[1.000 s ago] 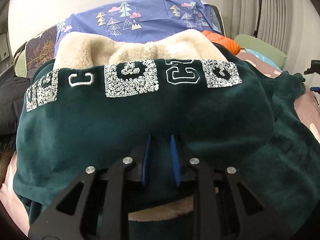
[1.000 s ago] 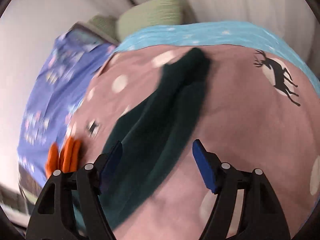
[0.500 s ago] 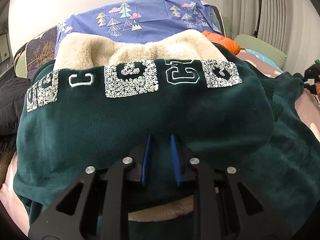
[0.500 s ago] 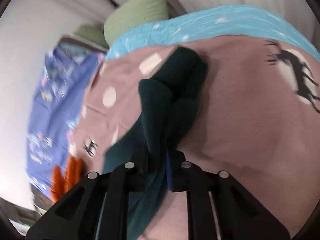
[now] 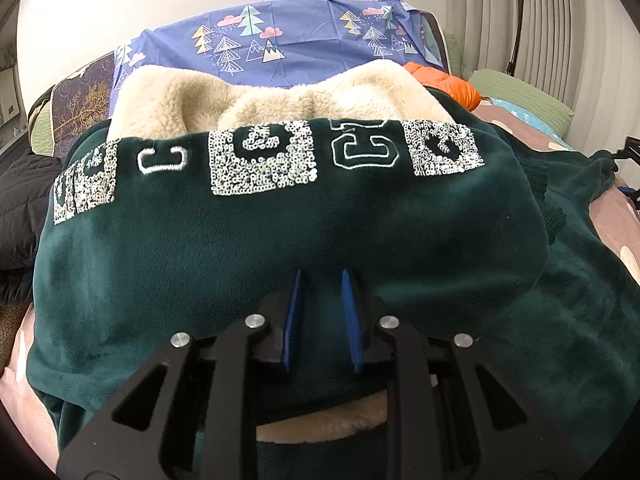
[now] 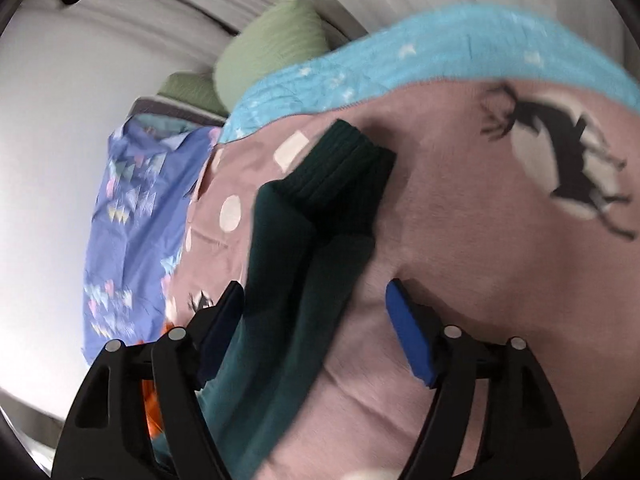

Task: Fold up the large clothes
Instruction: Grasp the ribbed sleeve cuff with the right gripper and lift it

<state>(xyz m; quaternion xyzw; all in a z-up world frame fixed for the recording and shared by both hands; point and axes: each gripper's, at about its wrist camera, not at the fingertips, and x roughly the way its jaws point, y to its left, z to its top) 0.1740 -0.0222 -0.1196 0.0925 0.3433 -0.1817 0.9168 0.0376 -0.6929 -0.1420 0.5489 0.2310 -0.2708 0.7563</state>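
Note:
A dark green fleece sweatshirt (image 5: 280,240) with white sequin letters and a cream fleece lining (image 5: 276,100) lies bunched on the bed. My left gripper (image 5: 320,292) is shut on a fold of its green fabric near the hem. In the right wrist view the sweatshirt's sleeve (image 6: 308,248) with its ribbed cuff (image 6: 344,164) lies crumpled on the pink bedspread (image 6: 480,272). My right gripper (image 6: 316,308) is open, its fingers standing either side of the sleeve.
A blue tree-print cloth (image 5: 296,48) hangs behind the sweatshirt. An orange garment (image 5: 444,84), a green pillow (image 6: 276,36), a light blue blanket (image 6: 440,52) and a black jacket (image 5: 20,200) lie around the bed. Curtains (image 5: 532,20) are at the right.
My right gripper closed on the sleeve half a second ago and has now opened again, leaving the sleeve bunched up. My left gripper has held still.

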